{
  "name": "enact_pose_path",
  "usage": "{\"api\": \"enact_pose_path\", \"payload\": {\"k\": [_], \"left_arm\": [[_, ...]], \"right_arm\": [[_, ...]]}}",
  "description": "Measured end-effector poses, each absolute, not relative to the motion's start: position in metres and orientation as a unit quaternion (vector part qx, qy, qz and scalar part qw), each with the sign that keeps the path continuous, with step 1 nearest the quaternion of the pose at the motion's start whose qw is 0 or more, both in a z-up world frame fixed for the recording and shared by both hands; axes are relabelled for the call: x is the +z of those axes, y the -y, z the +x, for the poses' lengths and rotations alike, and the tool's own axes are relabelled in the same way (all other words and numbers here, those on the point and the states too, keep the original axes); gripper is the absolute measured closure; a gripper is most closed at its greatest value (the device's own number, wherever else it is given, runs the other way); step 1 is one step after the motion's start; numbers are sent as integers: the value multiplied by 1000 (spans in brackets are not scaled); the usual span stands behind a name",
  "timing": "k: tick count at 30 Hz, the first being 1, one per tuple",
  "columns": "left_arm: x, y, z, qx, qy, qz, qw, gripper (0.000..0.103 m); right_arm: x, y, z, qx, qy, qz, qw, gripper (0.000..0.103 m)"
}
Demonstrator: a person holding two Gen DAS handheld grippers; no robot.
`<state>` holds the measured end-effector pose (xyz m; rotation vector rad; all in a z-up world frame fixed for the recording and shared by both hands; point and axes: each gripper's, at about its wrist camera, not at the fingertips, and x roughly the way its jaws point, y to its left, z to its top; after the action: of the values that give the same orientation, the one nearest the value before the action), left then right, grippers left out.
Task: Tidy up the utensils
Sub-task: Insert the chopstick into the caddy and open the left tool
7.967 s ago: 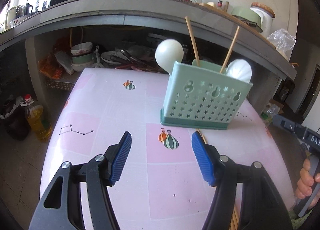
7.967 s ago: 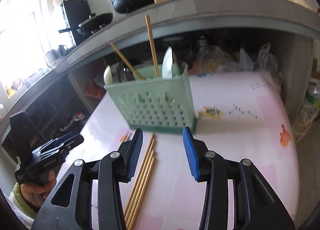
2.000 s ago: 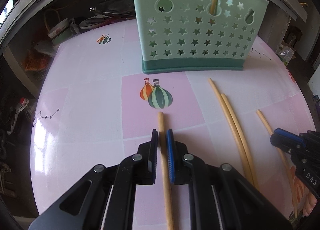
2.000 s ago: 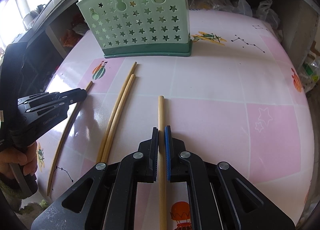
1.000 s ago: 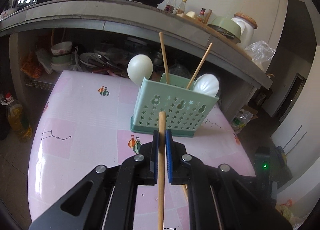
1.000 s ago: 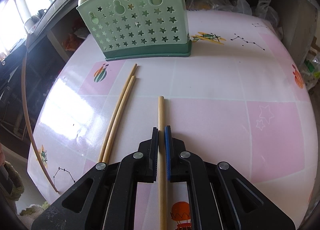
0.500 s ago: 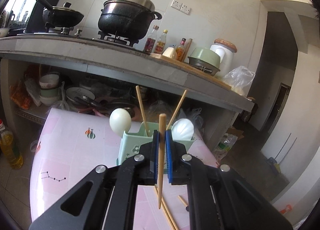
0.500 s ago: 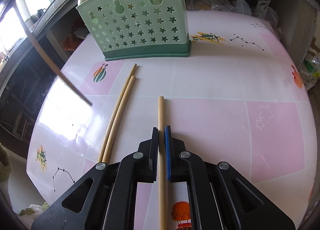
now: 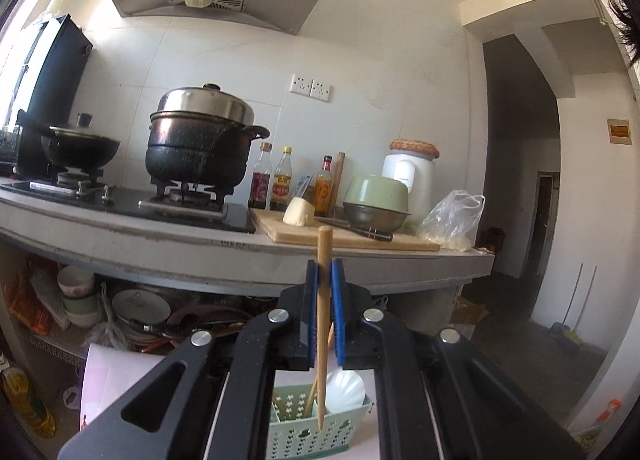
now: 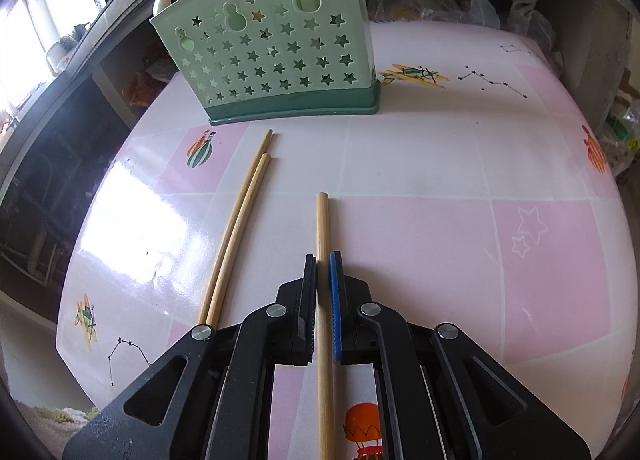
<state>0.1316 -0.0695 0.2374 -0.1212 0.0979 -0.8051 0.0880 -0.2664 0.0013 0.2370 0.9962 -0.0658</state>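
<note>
Now chopstick [image 9: 323, 300] pinched between left fingers [image 9: 310, 312], above holder [image 9: 308, 432]

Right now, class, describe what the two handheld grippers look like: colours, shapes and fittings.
Both match. The left gripper and right gripper have matte black angular frames with triangular cut-outs, silver round bolts at the pivots, and blue pads lining their two flat fingers. No cables, markings or sleeves show.

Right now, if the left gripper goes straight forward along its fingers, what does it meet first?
Probably the front edge of the grey concrete counter, just beyond the left gripper, which is shut on a wooden chopstick. Depth is unclear here; the green star-holed utensil basket lies below that line.
</note>
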Motion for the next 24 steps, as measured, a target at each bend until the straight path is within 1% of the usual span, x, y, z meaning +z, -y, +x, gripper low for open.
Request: {"api": "enact_pose_path", "payload": {"k": [3,7,10,16,24], "left_arm": [[244,79,144,-387,-41,-55,920,97],[235,97,163,-368,-41,-41,928,97],[218,110,179,-355,-50,-29,933,97],[178,124,209,-335,-92,-28,937,97],[147,130,214,-330,-119,-12,936,96]], "right_arm": [[1,267,88,-31,-476,115,871,98],[0,268,87,-30,-475,118,871,98],[0,268,87,-29,-475,120,871,98],[-1,269,88,-25,-475,124,871,98],[-1,270,89,-19,-477,127,869,98]]}}
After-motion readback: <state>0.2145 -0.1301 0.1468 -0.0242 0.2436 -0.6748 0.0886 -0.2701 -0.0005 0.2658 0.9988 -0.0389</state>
